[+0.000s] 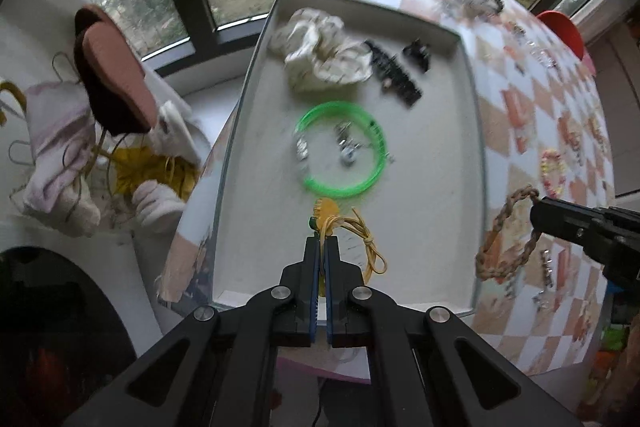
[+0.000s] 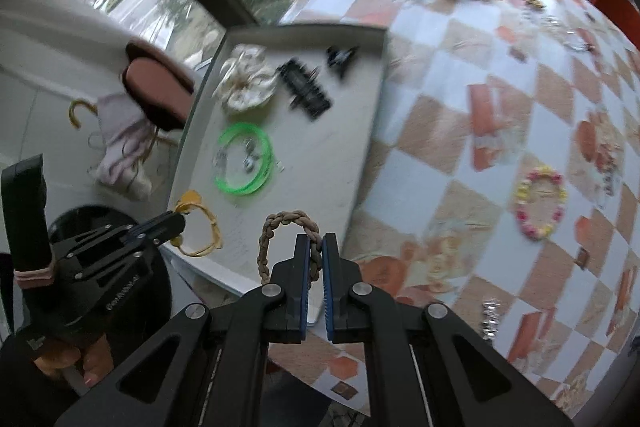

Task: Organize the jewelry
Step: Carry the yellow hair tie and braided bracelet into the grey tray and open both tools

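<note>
A yellow cord [image 1: 352, 235] is being pinched by the left gripper [image 1: 322, 247] over the tray [image 1: 472, 131]; a braided bracelet [image 2: 288, 239] is being clamped by the right gripper [image 2: 316, 247]. Each should be released low, ahead of the tips, apart.

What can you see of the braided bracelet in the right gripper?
The braided bracelet is a tan-brown rope-like cord plaited into a closed loop. The right gripper is shut on one side of it, and the rest arches up and left of the fingers. It is lifted near the white tray edge.
</note>
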Demonstrator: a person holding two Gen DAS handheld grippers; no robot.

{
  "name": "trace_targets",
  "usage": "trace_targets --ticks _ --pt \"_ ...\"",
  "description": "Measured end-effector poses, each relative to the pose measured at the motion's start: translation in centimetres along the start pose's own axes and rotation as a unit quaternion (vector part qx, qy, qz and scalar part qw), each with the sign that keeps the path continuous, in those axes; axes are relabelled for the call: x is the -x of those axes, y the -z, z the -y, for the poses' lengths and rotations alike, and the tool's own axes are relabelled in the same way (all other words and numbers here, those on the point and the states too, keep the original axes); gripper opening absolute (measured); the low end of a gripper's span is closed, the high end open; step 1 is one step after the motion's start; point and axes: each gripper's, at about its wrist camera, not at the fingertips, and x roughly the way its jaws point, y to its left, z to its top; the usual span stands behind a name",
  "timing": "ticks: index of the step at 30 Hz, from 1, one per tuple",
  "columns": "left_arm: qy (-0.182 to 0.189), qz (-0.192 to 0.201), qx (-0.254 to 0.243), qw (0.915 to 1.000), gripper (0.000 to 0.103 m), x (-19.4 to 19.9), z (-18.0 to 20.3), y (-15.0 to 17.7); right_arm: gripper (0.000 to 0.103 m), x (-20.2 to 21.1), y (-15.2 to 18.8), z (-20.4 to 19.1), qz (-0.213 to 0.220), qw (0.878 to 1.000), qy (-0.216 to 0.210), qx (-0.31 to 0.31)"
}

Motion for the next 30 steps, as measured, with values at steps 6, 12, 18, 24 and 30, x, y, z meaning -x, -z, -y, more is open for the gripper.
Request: trace_targets --ticks 6,12,18,24,30 --pt "-0.018 -0.02 0.005 0.9996 0.006 -2.3 -0.9 0.7 0.006 -4.1 -0.1 -1.1 -0.047 0.999 0.0 0.008" --pt "-0.03 -0.03 -0.001 0.9991 0.006 -3.6 -1.2 1.0 0.006 -7.0 -0.2 -1.5 -0.073 0.997 0.01 0.006" --pt "-0.045 -0.033 -0.011 0.9984 0.006 -4.2 -1.0 1.0 0.007 -9.0 -0.1 -1.6 -0.093 0.995 0.019 0.008" --pt "-0.063 -0.04 -0.022 0.9969 0.006 -4.6 -0.6 0.9 0.007 -10.2 0.1 -1.6 -0.106 0.994 0.023 0.005" --pt "-0.071 -0.04 -0.024 0.9964 0.006 -4.1 -0.4 0.8 0.049 -9.8 -0.2 -1.6 -0.102 0.995 0.021 0.002"
